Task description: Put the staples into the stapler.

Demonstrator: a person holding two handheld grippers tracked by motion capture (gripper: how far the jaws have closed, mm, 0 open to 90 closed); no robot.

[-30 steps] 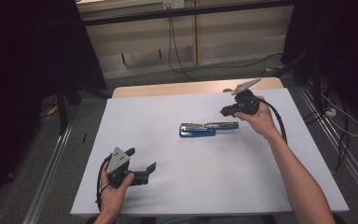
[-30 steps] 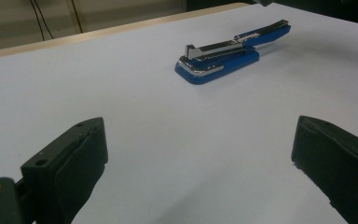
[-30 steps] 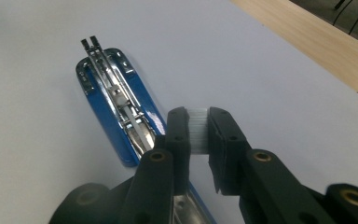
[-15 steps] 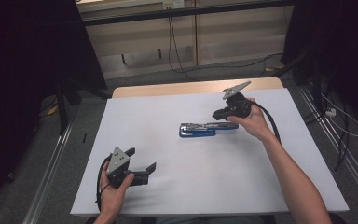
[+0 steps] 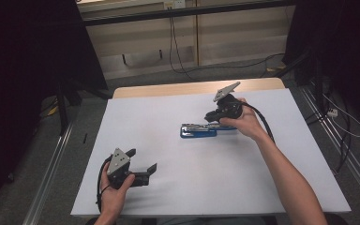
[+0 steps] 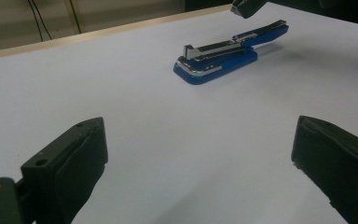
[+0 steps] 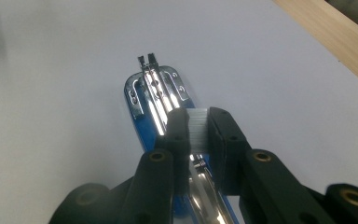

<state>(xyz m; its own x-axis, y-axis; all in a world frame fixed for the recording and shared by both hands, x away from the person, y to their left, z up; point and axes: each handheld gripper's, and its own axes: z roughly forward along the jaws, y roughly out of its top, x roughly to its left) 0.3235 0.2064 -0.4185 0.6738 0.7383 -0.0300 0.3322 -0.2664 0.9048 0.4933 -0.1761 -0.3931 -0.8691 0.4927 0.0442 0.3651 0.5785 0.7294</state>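
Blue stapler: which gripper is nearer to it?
Right. The right gripper hovers directly over the blue stapler, a strip of staples pinched between its jaws; the left gripper sits open, well away toward the table's near edge.

A white-topped table (image 5: 168, 197) stands on grey floor (image 5: 136, 79) before pale, perhaps wooden, wall panels (image 5: 225, 33).

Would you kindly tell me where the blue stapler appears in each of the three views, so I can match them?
High view: the blue stapler lies mid-table, just left of the right gripper.
Left gripper view: upper centre-right, lying on the white sheet.
Right gripper view: centre, running up from beneath the jaws, which hold a strip of staples.
Shared landmark: the table's wooden edge.
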